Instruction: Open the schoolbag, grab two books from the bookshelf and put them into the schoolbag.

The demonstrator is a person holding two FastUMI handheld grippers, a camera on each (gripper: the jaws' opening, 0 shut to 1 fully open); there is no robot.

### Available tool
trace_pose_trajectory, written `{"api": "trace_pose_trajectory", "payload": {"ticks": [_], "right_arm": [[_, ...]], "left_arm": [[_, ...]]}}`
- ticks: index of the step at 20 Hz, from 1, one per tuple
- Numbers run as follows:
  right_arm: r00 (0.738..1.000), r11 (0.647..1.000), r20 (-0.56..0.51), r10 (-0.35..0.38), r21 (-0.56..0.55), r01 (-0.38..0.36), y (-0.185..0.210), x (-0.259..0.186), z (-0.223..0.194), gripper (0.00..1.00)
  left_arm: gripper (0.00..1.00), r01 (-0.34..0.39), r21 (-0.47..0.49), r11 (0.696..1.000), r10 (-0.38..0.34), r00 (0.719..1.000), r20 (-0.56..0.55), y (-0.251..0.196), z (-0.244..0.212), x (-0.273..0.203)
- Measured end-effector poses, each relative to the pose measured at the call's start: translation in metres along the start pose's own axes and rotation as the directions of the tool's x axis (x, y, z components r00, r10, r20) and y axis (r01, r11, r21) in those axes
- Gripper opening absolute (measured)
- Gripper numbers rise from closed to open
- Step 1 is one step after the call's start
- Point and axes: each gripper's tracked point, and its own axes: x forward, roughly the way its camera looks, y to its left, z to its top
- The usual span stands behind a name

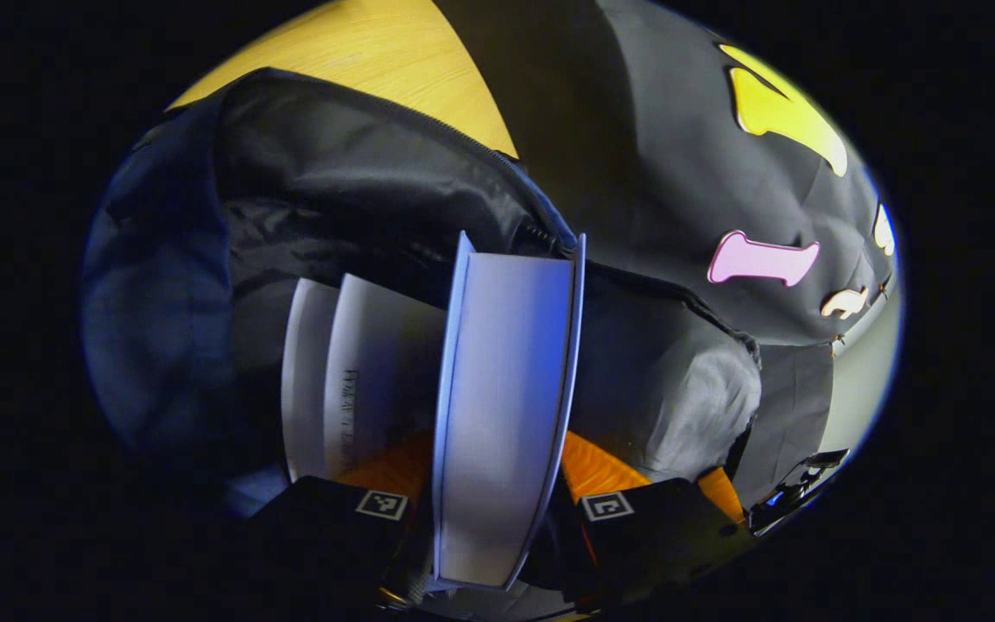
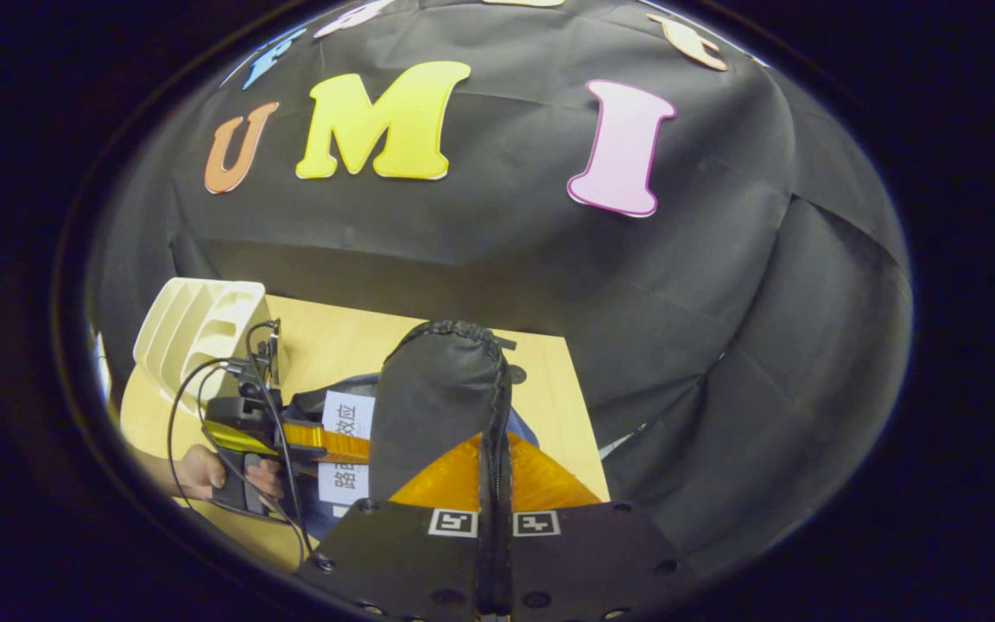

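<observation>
White page edges sit squarely between the two fingers of the left gripper [image 1: 497, 510]: it is clamped on a thick book with pale blue-grey covers [image 1: 502, 406], held spine-down so the block of pages faces the left gripper view. Straight ahead of that claw, the book's far end pokes into the mouth of the dark navy fabric schoolbag with black lining [image 1: 307, 190]. Just to the left of the held book, inside the bag, a white book with printed lettering [image 1: 351, 380] already stands against the lining. Beyond the bag's zip edge lies the light wooden tabletop [image 1: 394, 60].

The right gripper [image 2: 494, 518] is closed on the zipped edge of the black bag flap [image 2: 441, 397], which rises upright in front of it, holding the opening wide. To the left of this claw, the other gripper [image 2: 247, 432] and the hand [image 2: 204, 471] holding it work at the bag, and behind them stands a cream plastic slotted bookshelf [image 2: 195, 333], its slots apparently empty.

So the second book looks to be going in. To do this well, I would keep the flap lifted and taut, slide the book down parallel to the white one so the covers do not catch the zip or the lining, and release only once it is seated deep enough not to tip out.
</observation>
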Motion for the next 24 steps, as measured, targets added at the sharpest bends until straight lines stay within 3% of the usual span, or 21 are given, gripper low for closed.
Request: {"api": "trace_pose_trajectory", "payload": {"ticks": [3, 7, 8, 9, 10, 11, 12, 14, 15, 16, 17, 18, 21, 24], "right_arm": [[1.0, 1.0, -0.001, 0.001, 0.001, -0.001, 0.003, 0.002, 0.0, 0.0], [1.0, 1.0, -0.007, 0.0, 0.004, 0.0, 0.004, 0.005, -0.001, 0.0], [1.0, 1.0, -0.008, 0.0, 0.007, 0.0, 0.004, 0.006, -0.002, 0.0], [1.0, 1.0, -0.008, 0.001, 0.009, -0.001, 0.006, 0.006, -0.001, 0.0], [1.0, 1.0, -0.007, 0.002, 0.011, -0.002, 0.007, 0.006, -0.001, 0.0], [1.0, 1.0, -0.008, 0.005, 0.014, -0.005, 0.009, 0.007, -0.002, 0.0], [1.0, 1.0, -0.008, 0.008, 0.016, -0.008, 0.012, 0.007, -0.002, 0.0], [1.0, 1.0, -0.006, 0.014, 0.017, -0.014, 0.017, 0.004, -0.002, 0.0], [1.0, 1.0, -0.002, 0.014, 0.014, -0.014, 0.02, 0.004, -0.002, 0.0], [1.0, 1.0, 0.0, 0.016, 0.01, -0.016, 0.023, 0.004, -0.002, 0.0], [1.0, 1.0, 0.003, 0.017, 0.008, -0.017, 0.027, 0.003, -0.003, 0.0], [1.0, 1.0, 0.006, 0.021, 0.008, -0.021, 0.031, 0.001, -0.003, 0.0], [0.999, 0.999, 0.02, 0.033, 0.013, -0.033, 0.042, -0.005, -0.001, 0.0], [0.998, 0.999, 0.034, 0.045, 0.02, -0.046, 0.054, -0.013, 0.001, 0.0]], "left_arm": [[0.65, -0.034, -0.025, 0.999, 0.033, 0.999, -0.042, 0.003, -0.004, -0.005], [0.74, -0.207, 0.023, 0.978, 0.208, 0.974, -0.093, 0.014, -0.013, -0.015], [0.85, -0.253, 0.035, 0.967, 0.256, 0.962, -0.099, 0.016, -0.014, -0.024], [0.78, -0.298, 0.051, 0.953, 0.302, 0.948, -0.103, 0.018, -0.015, -0.034], [0.87, -0.339, 0.067, 0.938, 0.344, 0.933, -0.102, 0.019, -0.014, -0.041], [0.87, -0.373, 0.079, 0.925, 0.379, 0.92, -0.098, 0.02, -0.013, -0.051], [0.79, -0.398, 0.094, 0.913, 0.406, 0.909, -0.093, 0.019, -0.012, -0.062], [0.8, -0.431, 0.146, 0.891, 0.445, 0.892, -0.079, 0.014, -0.012, -0.08], [0.72, -0.461, 0.187, 0.867, 0.479, 0.876, -0.062, 0.011, -0.012, -0.092], [0.91, -0.493, 0.235, 0.837, 0.515, 0.856, -0.039, 0.013, -0.009, -0.098], [0.86, -0.522, 0.285, 0.804, 0.547, 0.837, -0.009, 0.012, -0.005, -0.108], [0.93, -0.551, 0.333, 0.766, 0.577, 0.817, 0.025, 0.012, -0.001, -0.118], [0.93, -0.626, 0.439, 0.645, 0.645, 0.754, 0.126, 0.004, 0.011, -0.151], [0.93, -0.651, 0.501, 0.57, 0.663, 0.725, 0.187, -0.014, 0.009, -0.184]]}}
